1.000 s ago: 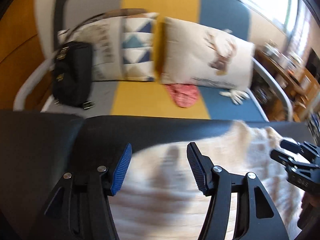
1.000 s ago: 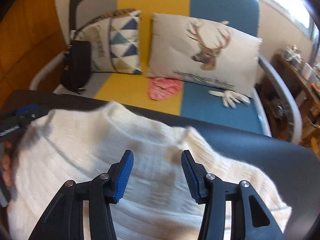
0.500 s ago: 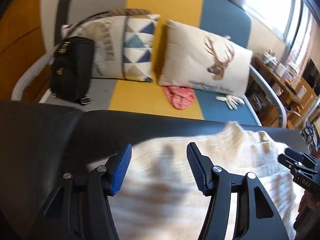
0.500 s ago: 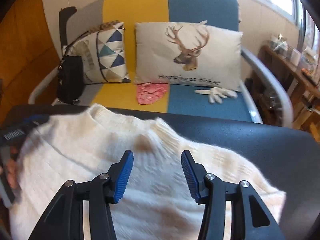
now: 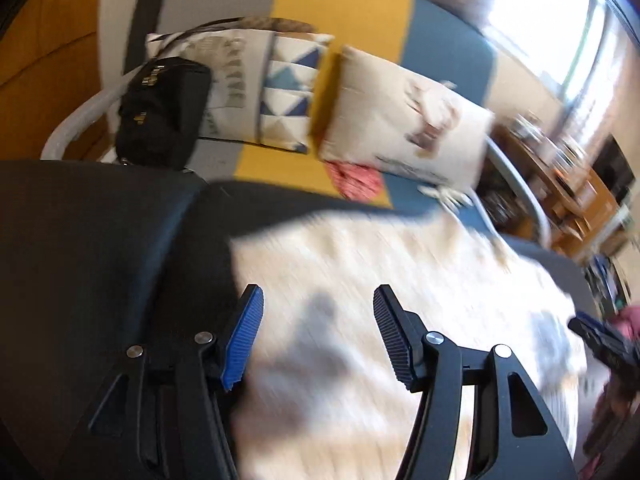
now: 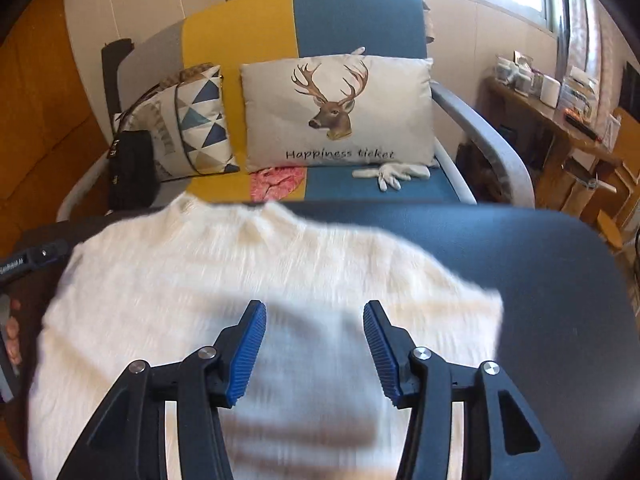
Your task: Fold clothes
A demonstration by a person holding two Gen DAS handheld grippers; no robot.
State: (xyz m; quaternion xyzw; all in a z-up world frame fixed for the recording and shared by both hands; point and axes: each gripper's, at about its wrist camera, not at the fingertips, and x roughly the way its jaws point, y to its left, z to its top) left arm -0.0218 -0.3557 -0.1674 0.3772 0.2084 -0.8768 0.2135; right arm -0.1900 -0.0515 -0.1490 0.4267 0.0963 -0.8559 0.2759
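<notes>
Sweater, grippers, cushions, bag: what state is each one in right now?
White sweater: spread on the dark table, not gripped.
Left gripper: open, above the sweater.
Right gripper: open, above the sweater.
Deer cushion: upright on the sofa.
Black bag: standing against the triangle cushion.

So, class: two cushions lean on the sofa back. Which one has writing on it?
The deer cushion, on the right, over the blue seat: "Happiness ticket" runs beneath the antlered head. The triangle-patterned cushion to its left shows none.
</notes>
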